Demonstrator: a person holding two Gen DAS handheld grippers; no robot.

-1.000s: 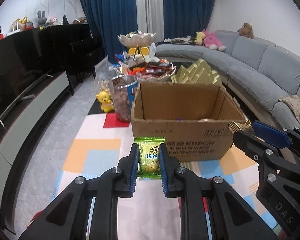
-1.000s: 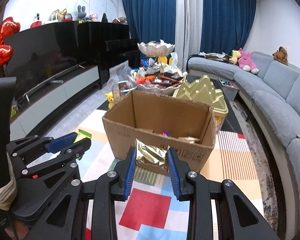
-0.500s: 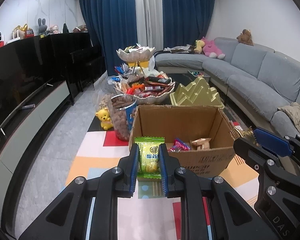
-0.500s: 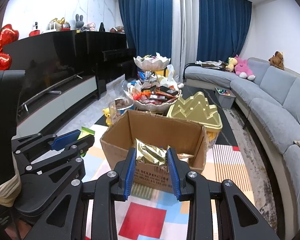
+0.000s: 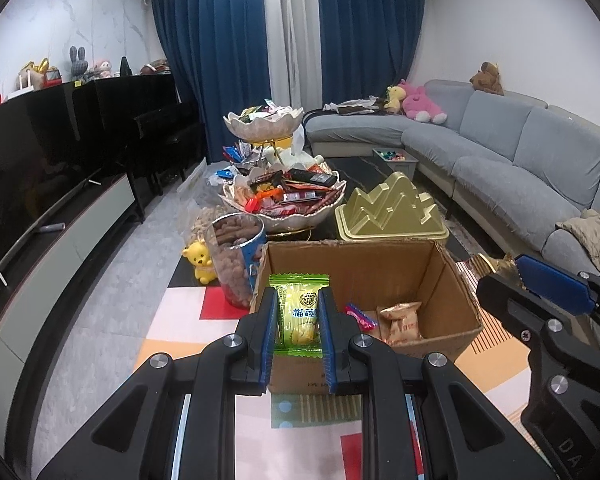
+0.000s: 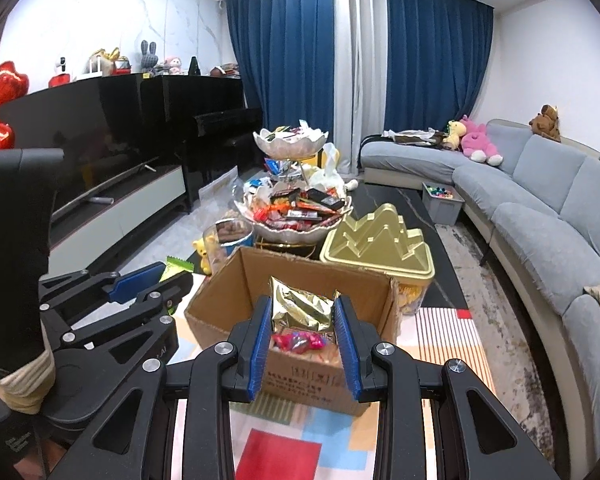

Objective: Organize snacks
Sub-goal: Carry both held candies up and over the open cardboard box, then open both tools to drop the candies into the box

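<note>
While the left gripper (image 5: 298,320) squeezes the green plastic sweet packet (image 5: 299,312) and the right gripper (image 6: 303,326) the crinkly gold foil bag (image 6: 302,311) — both probably light, soft — middle holds look best.

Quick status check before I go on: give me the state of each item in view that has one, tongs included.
Left tongs: shut on the green-wrapped yellow snack packet.
Right tongs: shut on the crinkled gold foil snack packet.
Brown cardboard box: open-topped, a few wrapped snacks inside.
Clear plastic jar of brown nuts: upright, no lid.
Two-tier shell-shaped snack stand: both bowls heaped with snacks.
Gold mountain-shaped lidded box: lid on.
</note>
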